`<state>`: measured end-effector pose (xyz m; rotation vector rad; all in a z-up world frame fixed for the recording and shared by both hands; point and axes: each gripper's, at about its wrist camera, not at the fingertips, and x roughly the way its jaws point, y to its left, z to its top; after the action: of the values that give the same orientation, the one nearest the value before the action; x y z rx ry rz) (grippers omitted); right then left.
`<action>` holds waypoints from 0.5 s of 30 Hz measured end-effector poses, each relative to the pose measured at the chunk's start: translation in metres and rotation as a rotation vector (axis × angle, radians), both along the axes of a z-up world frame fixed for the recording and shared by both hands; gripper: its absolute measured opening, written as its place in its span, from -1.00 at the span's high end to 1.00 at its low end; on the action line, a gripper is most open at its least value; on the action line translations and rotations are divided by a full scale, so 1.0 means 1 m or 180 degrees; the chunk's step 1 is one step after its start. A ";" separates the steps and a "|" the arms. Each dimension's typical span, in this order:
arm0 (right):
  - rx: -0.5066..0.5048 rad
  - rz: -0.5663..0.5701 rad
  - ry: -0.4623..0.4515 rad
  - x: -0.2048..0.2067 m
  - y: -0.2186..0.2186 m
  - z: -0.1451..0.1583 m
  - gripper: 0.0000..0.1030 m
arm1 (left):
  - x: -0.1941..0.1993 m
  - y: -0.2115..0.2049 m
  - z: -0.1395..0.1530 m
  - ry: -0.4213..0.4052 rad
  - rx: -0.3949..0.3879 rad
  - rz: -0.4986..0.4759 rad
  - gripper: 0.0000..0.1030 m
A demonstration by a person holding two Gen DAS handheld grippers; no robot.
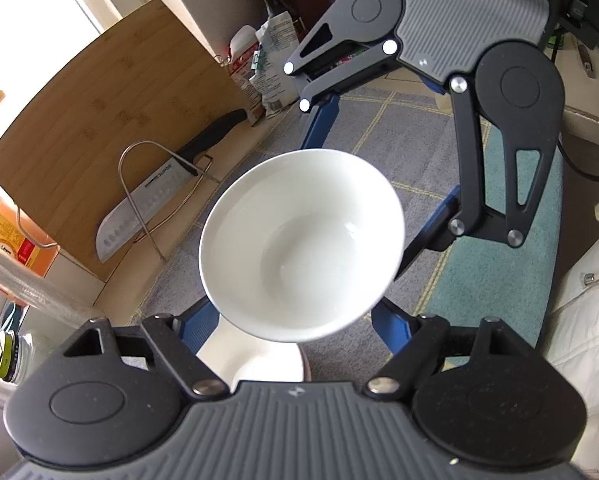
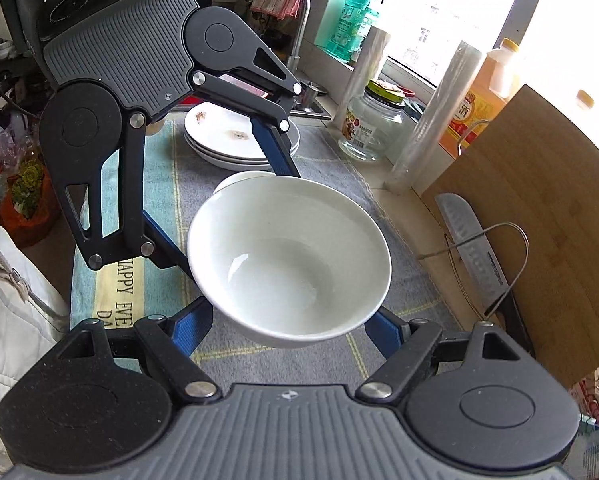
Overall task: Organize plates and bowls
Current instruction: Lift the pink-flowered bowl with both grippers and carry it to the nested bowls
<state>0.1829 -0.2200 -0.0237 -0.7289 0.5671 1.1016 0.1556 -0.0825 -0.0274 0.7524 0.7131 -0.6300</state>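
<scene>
A white bowl (image 1: 303, 240) (image 2: 291, 256) hangs upright above the grey-and-teal mat (image 1: 411, 140) (image 2: 235, 348), carried between both grippers from opposite sides. My left gripper (image 1: 295, 322) (image 2: 227, 208) has its blue fingers (image 1: 197, 328) against the bowl's lower wall. Facing it, my right gripper (image 2: 291, 330) (image 1: 375, 184) clamps the other side with its blue fingers (image 2: 193, 330). The fingertips are hidden under the bowl. A second white bowl (image 2: 239, 179) (image 1: 255, 360) stands on the mat below. Behind it is a stack of white plates (image 2: 223, 140).
A bamboo cutting board (image 1: 99, 140) (image 2: 539, 220) leans at the wall with a knife (image 1: 139, 208) in a wire rack (image 2: 495, 264). A glass jar (image 2: 373, 124), plastic rolls (image 2: 435, 120), bottles (image 1: 275, 12) and a faucet (image 2: 299, 40) crowd the counter's back. A person's white sleeve (image 2: 15, 320) is nearby.
</scene>
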 end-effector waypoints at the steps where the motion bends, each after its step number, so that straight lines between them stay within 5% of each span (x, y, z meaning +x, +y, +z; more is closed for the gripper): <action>1: -0.0005 0.0022 -0.0015 0.002 0.006 0.000 -0.68 | 0.000 0.004 0.001 -0.0008 0.0004 0.0020 -0.61; 15: -0.0035 0.0260 -0.0032 0.013 0.069 -0.005 -0.68 | 0.003 0.060 -0.001 -0.0001 -0.0007 0.0294 -0.61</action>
<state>0.1961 -0.1510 -0.0291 -0.7725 0.5392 1.1705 0.1583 -0.0227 -0.0281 0.7135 0.7426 -0.5465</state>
